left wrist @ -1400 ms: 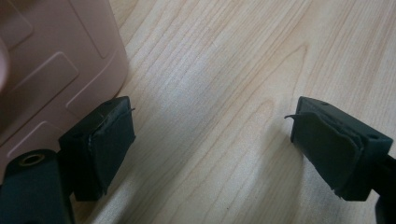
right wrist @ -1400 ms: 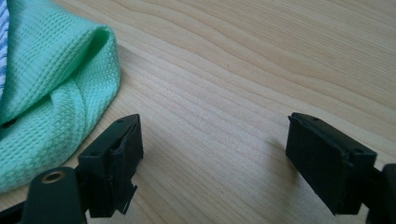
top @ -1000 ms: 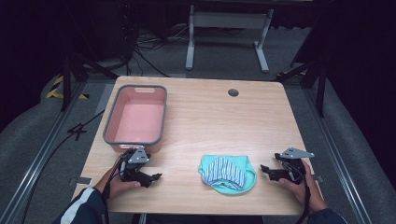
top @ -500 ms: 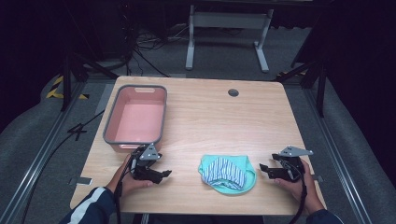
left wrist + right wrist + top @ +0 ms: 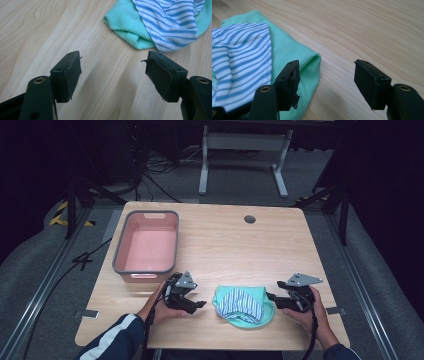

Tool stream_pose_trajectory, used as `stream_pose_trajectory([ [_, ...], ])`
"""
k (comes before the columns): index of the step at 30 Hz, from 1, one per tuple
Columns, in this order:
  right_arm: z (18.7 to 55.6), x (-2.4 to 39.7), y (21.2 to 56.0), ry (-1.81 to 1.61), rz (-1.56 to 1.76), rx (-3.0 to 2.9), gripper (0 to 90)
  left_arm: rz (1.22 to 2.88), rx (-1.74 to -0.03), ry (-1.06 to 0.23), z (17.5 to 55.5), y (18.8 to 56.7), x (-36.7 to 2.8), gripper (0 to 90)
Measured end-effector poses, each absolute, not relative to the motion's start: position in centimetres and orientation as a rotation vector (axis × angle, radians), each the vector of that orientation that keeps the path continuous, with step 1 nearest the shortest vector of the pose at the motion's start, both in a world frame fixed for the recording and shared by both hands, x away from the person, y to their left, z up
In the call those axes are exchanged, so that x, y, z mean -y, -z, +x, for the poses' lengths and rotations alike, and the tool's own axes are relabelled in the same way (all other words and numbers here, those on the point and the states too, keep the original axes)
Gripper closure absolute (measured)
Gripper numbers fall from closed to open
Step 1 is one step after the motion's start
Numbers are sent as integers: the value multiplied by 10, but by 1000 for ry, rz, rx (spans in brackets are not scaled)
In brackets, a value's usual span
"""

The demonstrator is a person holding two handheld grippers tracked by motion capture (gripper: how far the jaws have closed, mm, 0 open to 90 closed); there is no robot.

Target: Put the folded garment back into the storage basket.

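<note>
A pale wood-grain worktop [image 5: 240, 250] stands on a grey carpeted floor [image 5: 45, 265] in a dark room, with a round cable hole [image 5: 250, 219] near its far edge. Metal rails [image 5: 42, 292] run along the floor on both sides, black cables [image 5: 150, 175] trail behind the worktop, and a grey metal stand [image 5: 242, 150] sits beyond them.

On the worktop's left half rests a pink rectangular bin [image 5: 147, 247] with a grey rim, its inside bare. Near the front edge, between the two hands, lies a small heap of cloth: a mint-green waffle-weave cloth [image 5: 250, 317] with a blue-and-white striped cloth [image 5: 240, 302] on top of it.

The left tool [image 5: 197, 305] lies low over the wood just left of the heap, released, jaws wide apart with bare worktop between them; the green cloth's folded edge [image 5: 125, 30] lies just ahead. The right tool [image 5: 271, 297] sits just right of the heap, likewise spread and gripping nothing; one jaw overlaps the green cloth's corner [image 5: 307, 62] in its own view, though contact cannot be told.
</note>
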State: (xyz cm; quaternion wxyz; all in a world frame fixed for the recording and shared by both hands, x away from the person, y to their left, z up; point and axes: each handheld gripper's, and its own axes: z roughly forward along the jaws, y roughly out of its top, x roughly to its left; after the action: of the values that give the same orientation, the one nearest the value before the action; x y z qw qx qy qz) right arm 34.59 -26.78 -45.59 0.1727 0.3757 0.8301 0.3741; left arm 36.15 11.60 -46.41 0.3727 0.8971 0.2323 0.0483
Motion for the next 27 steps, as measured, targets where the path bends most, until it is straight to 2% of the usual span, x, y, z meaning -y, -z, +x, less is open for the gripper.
stream_pose_trajectory([
  [8, 353, 248, 456, -1038, 1001, -2405, 414, 2290, -531, -109, 365, 464, -88, 305],
  [13, 358, 242, 459, -1022, 995, -2420, 418, 2292, -524, -153, 373, 463, -71, 300],
  [18, 359, 239, 463, -1016, 984, -2438, 416, 2293, -553, -163, 380, 467, -76, 294],
  [22, 360, 239, 467, -1011, 999, -2451, 411, 2324, -584, -249, 384, 466, -85, 287],
  [27, 361, 240, 470, -1014, 1017, -2463, 405, 2279, -621, -154, 390, 470, -93, 300],
])
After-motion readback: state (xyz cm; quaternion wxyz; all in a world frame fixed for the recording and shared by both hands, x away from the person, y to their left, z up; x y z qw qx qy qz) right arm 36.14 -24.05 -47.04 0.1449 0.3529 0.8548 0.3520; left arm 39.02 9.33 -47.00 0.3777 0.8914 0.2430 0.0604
